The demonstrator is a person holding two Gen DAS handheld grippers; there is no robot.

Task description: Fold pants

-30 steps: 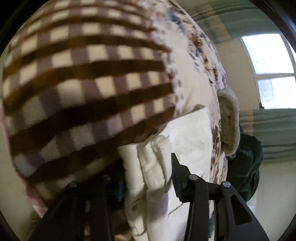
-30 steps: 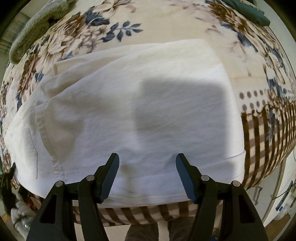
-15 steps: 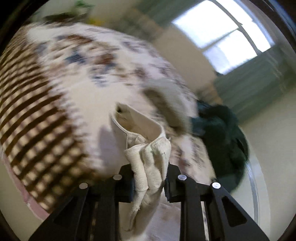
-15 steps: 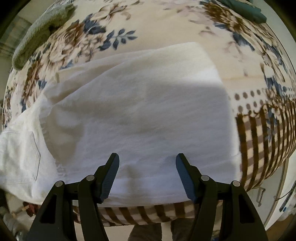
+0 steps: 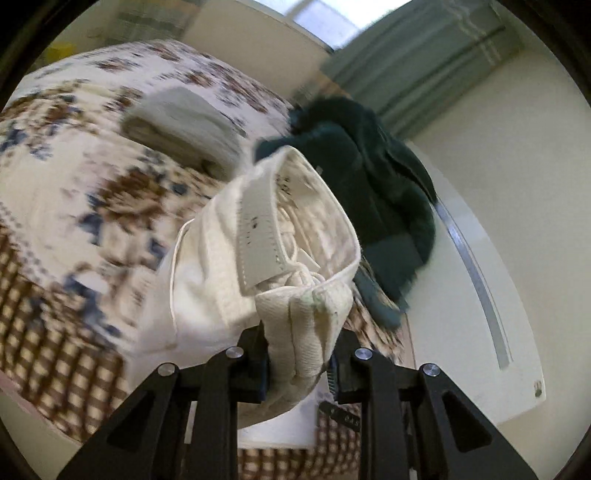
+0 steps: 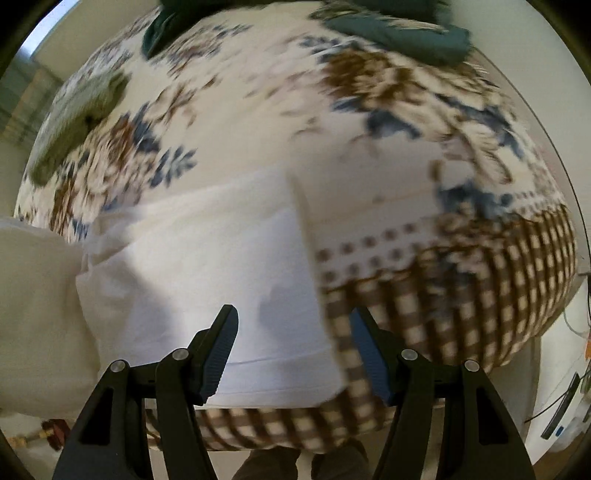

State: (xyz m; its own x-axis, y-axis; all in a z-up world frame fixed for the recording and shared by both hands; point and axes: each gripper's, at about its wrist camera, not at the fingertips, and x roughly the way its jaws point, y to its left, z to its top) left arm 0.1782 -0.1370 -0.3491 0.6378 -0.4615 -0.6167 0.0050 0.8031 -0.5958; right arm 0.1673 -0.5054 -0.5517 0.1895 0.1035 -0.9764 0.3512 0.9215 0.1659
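The white pants (image 6: 207,266) lie on a bed with a floral and brown-checked cover (image 6: 369,155). My left gripper (image 5: 301,354) is shut on the bunched waistband of the pants (image 5: 295,236) and holds it lifted above the bed, with the open waist facing the camera. My right gripper (image 6: 293,328) is open and empty, hovering just above the leg end of the pants near the bed's front edge. The lifted waist part shows at the left edge of the right wrist view (image 6: 33,295).
A dark green garment (image 5: 373,192) lies at the far side of the bed, also in the right wrist view (image 6: 399,33). A folded grey-beige cloth (image 5: 184,122) rests on the cover. A white wall panel (image 5: 480,277) stands beyond the bed.
My left gripper closed on the waistband and lifted it up off the bed. The right gripper shifted toward the pants' right edge and stayed open.
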